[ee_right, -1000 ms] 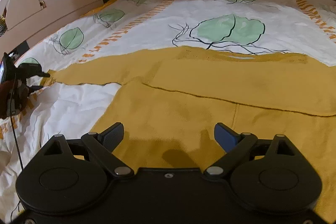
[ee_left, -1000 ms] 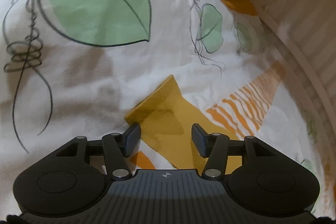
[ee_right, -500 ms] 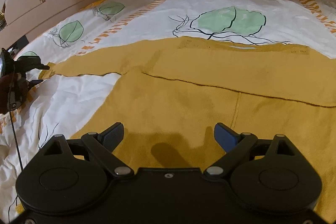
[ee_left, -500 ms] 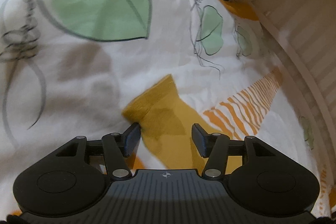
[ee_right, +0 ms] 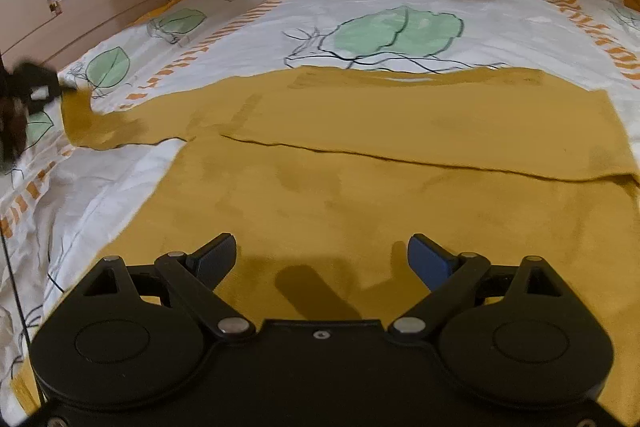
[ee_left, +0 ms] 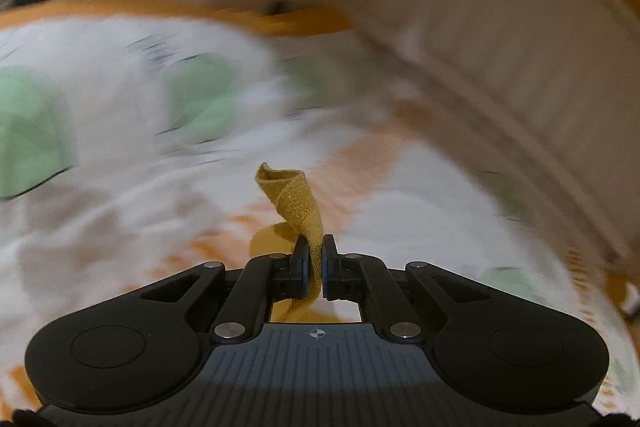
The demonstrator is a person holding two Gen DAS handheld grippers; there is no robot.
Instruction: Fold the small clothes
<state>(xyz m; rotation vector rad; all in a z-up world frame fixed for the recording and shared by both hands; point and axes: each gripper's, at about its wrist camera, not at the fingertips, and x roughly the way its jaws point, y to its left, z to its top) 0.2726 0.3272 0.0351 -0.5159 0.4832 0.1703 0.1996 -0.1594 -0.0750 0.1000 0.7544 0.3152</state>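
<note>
Your left gripper [ee_left: 314, 263] has its fingers pinched tight on the cuff end of the mustard sweater's left sleeve [ee_left: 294, 201], and the fabric curls up and away past the tips, so that end sits off the bed [ee_right: 280, 11]. From the right wrist view, the sleeve [ee_right: 132, 117] runs long-ways from that far-left pinch rightward into the sweater [ee_right: 360, 187], which lies flat across the middle of the bed with its other sleeve apparently folded over the chest. The fold probably turns on this: the body lies to the right of your left fingers, so the sleeve's long axis points straight at where it should go. Your right gripper [ee_right: 322, 259] hovers over the near hem, fingers spread wide and holding nothing, well apart from the sleeve.
</note>
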